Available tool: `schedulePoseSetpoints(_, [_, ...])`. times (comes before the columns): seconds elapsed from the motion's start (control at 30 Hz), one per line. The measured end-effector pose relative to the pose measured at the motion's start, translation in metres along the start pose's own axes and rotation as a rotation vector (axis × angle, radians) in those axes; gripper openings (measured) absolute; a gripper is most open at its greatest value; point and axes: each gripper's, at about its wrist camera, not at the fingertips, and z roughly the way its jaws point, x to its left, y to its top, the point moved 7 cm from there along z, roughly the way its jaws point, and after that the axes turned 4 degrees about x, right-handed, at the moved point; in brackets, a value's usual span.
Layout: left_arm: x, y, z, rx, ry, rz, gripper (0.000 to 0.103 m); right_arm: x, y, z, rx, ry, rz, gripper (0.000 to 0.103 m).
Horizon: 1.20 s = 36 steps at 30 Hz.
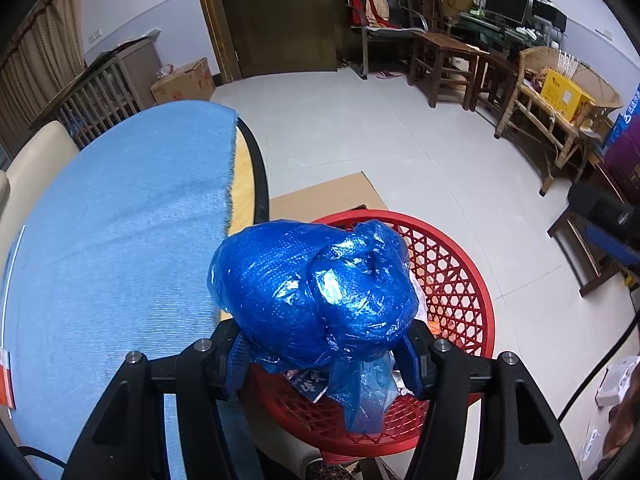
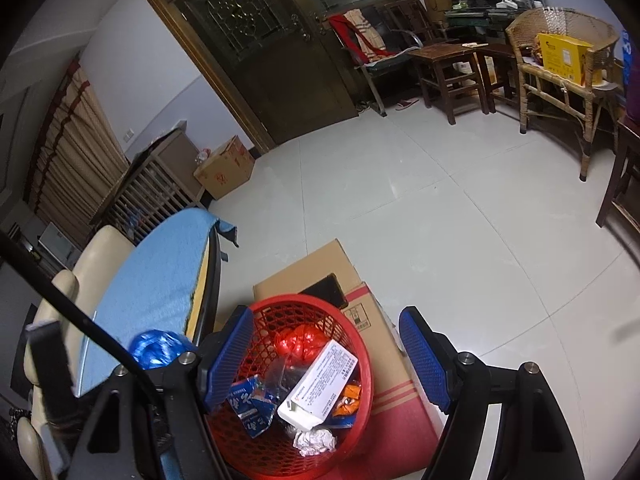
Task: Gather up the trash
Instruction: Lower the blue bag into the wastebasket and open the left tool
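My left gripper [image 1: 326, 356] is shut on a knotted blue plastic bag [image 1: 312, 292] and holds it over the near-left rim of the red mesh trash basket [image 1: 452, 276]. The bag also shows in the right wrist view [image 2: 154, 346], left of the basket [image 2: 352, 344]. My right gripper [image 2: 328, 356] is open and empty above the basket. Inside lie a red bag [image 2: 298, 340], a white carton [image 2: 320, 384], blue wrappers [image 2: 250, 404], an orange wrapper [image 2: 348, 398] and crumpled paper [image 2: 314, 442].
The basket stands on a flattened cardboard box [image 2: 384, 360] on the tiled floor. A table with a blue cloth [image 1: 120, 240] is at the left, a cream chair [image 2: 64, 288] behind it. Wooden stools [image 1: 448, 60] and a wicker chair [image 1: 556, 112] stand far right.
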Motion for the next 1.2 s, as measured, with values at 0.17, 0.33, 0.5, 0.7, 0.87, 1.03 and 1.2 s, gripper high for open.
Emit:
schedulePoseSetpoints(0.17, [-0.002,-0.001,0.01,0.021,0.001,0.01,0.063,0.005,0.008,-0.008,-0.024,0.016,-0.006,0.078])
schedulePoseSetpoints(0.33, [-0.007,-0.002,0.016,0.036,0.005,0.025,0.064,0.01,0.012,-0.015,-0.038,0.026,-0.014,0.078])
schedulePoseSetpoints(0.5, [-0.012,-0.003,0.031,0.087,0.023,0.064,0.08,0.013,0.015,-0.021,-0.049,0.033,-0.017,0.078])
schedulePoseSetpoints(0.7, [-0.006,-0.007,0.029,0.1,0.016,0.044,0.08,0.016,0.016,-0.031,-0.069,0.031,-0.026,0.078])
schedulePoseSetpoints(0.87, [0.006,-0.005,0.008,0.054,0.003,0.027,0.085,0.027,0.013,-0.036,-0.072,0.032,-0.045,0.078])
schedulePoseSetpoints(1.03, [0.014,0.0,-0.003,0.035,-0.071,-0.023,0.091,0.046,0.009,-0.043,-0.07,0.039,-0.086,0.078])
schedulePoseSetpoints(1.2, [0.018,0.009,-0.008,0.02,-0.112,-0.059,0.091,0.05,0.009,-0.059,-0.096,0.037,-0.095,0.078])
